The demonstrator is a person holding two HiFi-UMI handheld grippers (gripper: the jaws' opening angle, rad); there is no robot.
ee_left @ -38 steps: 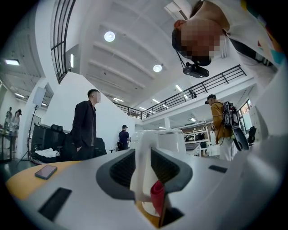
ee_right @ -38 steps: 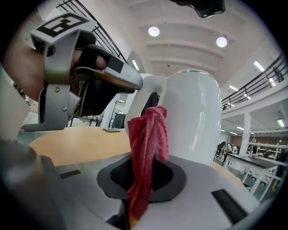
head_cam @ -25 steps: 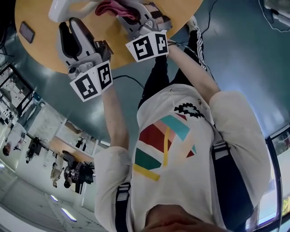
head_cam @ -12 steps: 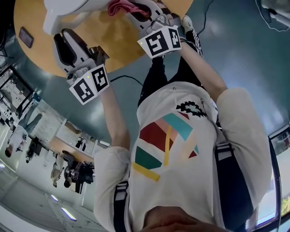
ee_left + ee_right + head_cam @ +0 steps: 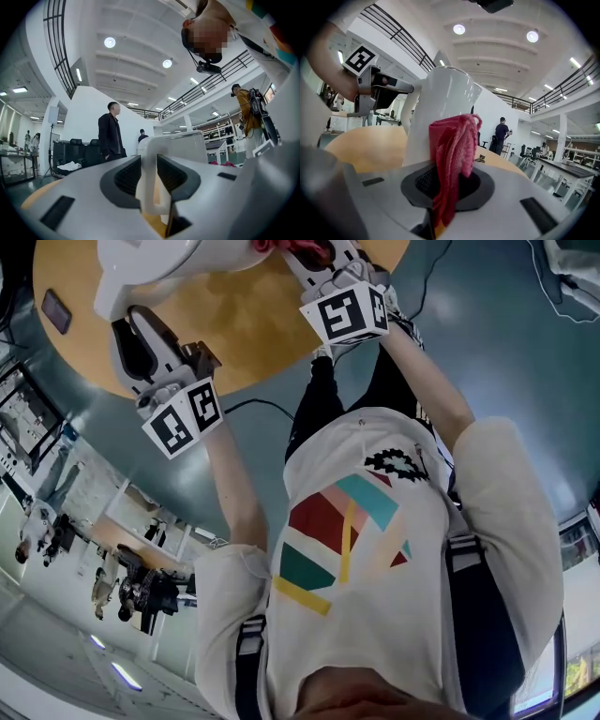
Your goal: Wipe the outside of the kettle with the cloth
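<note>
The white kettle (image 5: 440,108) stands on my round wooden counter (image 5: 244,329). The left claw (image 5: 151,176) is clamped on its handle (image 5: 149,197). The right claw (image 5: 449,185) pinches the red cloth (image 5: 452,150) just beside the kettle's wall. A small dark slab (image 5: 54,307) lies well apart. Both forearms reach forward over the counter's edge.

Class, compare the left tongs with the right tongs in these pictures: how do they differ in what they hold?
The left tongs are shut on the white handle of the kettle; the right tongs are shut on a red cloth. The left tongs' load is thin and stiff; the right tongs' load is soft and bunched, standing above them. Both are shut, and both are at the kettle.
</note>
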